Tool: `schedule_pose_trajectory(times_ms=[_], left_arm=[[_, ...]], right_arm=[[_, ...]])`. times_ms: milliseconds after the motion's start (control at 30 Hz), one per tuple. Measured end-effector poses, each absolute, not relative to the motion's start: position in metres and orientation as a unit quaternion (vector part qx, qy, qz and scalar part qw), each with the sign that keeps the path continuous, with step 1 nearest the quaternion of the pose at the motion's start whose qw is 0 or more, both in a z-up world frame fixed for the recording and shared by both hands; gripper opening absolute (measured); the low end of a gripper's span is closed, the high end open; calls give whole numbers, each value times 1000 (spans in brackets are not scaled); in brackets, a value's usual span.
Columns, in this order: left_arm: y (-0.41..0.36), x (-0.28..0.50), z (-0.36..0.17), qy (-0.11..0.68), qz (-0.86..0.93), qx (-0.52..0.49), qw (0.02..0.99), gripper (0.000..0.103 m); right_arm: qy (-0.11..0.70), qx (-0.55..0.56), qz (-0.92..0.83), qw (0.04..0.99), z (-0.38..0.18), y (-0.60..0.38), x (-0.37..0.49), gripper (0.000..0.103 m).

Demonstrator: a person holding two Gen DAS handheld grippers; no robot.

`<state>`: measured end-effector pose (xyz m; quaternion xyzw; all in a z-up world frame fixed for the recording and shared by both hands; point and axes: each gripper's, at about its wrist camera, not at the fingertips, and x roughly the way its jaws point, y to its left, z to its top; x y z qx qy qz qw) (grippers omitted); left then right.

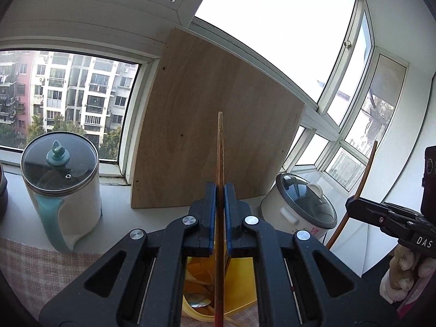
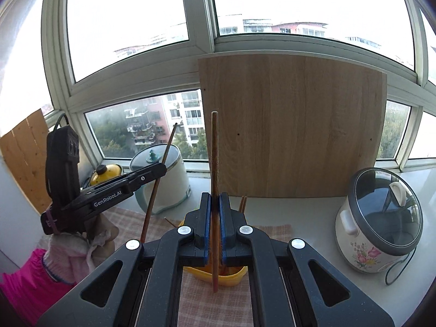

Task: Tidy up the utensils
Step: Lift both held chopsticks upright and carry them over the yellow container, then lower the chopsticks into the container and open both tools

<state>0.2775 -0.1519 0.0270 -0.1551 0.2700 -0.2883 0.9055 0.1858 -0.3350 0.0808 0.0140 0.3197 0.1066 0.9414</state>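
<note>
The left gripper [image 1: 220,190] is squeezing one brown chopstick [image 1: 220,158] tight between its blue pads, and the stick is poking up past the tips and hanging down below them. Just under it the yellow cup [image 1: 237,275] is sitting on the checked cloth [image 1: 41,267], with a few more sticks already leaning inside it (they are hard to count from here). The right gripper [image 2: 215,207] is clamping a second chopstick [image 2: 214,152] the same way, with its low end hanging over the cloth just in front of the cup.

Both sticks are up in the air, so my guess is that the job now is getting them into the cup or pairing them up. To do it well, each hand should be holding its stick nearly straight up, lining the low end over the cup's open mouth, and going down slowly. The pads should be staying closed until the tip is well inside, or the thin stick may be slipping out and rolling away. The two grippers are close together, so they should be taking turns and not bumping.

Farther back, a white rice cooker [image 2: 378,223] is standing on the right of the sill and a white and teal pot [image 1: 61,188] on the left. A wooden board [image 1: 215,125] is leaning against the window behind them
</note>
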Motion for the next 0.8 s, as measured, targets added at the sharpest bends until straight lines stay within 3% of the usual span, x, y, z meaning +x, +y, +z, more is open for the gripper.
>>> schedule_pose_trajectory(times_ms=[800], left_arm=[[-191, 317, -6, 289, -301, -149, 896, 4]], right_arm=[[354, 26, 125, 926, 26, -354, 235, 4]])
